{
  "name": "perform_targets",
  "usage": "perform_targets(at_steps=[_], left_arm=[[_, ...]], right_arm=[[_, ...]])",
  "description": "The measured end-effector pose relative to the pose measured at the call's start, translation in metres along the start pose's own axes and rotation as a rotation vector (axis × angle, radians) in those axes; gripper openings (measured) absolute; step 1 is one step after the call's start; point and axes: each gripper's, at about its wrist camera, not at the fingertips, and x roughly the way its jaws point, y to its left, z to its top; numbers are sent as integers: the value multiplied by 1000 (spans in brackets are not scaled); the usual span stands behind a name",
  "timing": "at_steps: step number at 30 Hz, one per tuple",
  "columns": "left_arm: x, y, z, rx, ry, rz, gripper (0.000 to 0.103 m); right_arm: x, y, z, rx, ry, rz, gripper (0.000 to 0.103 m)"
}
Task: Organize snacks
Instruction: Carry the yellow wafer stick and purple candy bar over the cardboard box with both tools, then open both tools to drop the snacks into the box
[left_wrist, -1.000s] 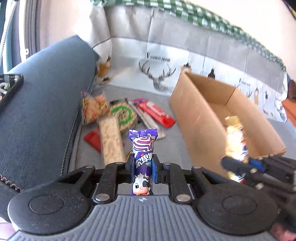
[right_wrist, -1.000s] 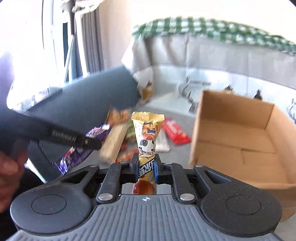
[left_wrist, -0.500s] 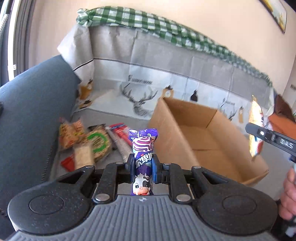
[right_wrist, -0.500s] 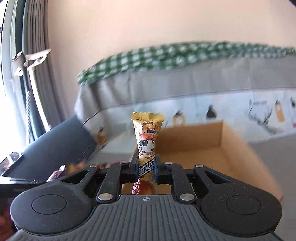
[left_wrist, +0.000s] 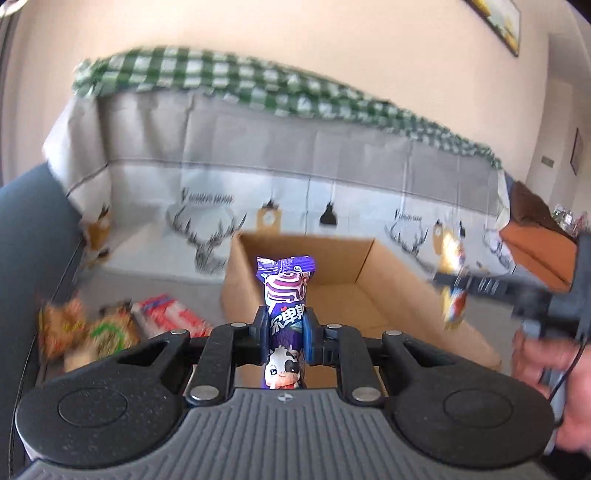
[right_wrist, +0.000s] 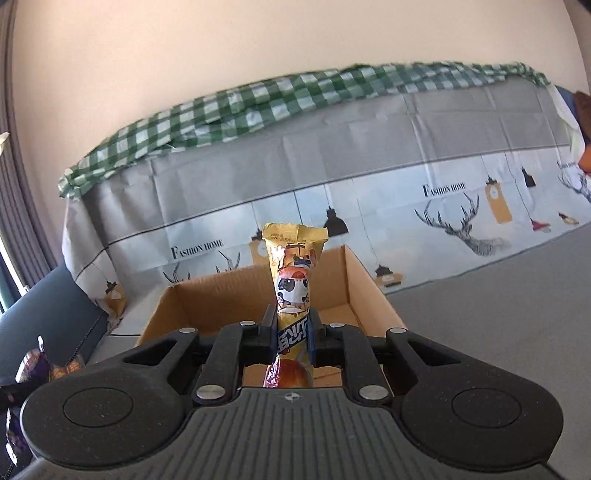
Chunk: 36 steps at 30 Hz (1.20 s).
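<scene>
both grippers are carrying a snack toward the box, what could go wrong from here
1. The left gripper and right gripper each pinch only the lower part of a tall packet, the purple snack and the yellow snack; either may swing or slip out short of the cardboard box.
2. Both head for the same box, and in the left view the right gripper is already close beside it, so they might bump.

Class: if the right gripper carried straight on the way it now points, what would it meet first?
Most likely the open cardboard box: the right gripper, shut on a yellow snack packet, aims into it. Depth is uncertain, so the floor or back wall could come first.
</scene>
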Motion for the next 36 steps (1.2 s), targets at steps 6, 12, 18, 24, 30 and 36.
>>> perform_targets(at_steps=[6, 12, 18, 24, 30, 36], left_arm=[[41, -47, 45, 59, -47, -22, 19], [81, -60, 30, 82, -14, -48, 19], [107, -53, 27, 30, 55, -18, 19], [112, -44, 31, 5, 74, 12, 19], [115, -40, 29, -2, 113, 25, 19], [116, -40, 27, -3, 134, 25, 19]], right_arm=[[2, 12, 3, -92, -2, -16, 15], [2, 16, 5, -116, 12, -23, 15], [6, 20, 7, -137, 20, -36, 15], [22, 25, 4, -119, 74, -50, 15], [31, 33, 0, -125, 101, -57, 15], [33, 38, -1, -136, 108, -59, 16]])
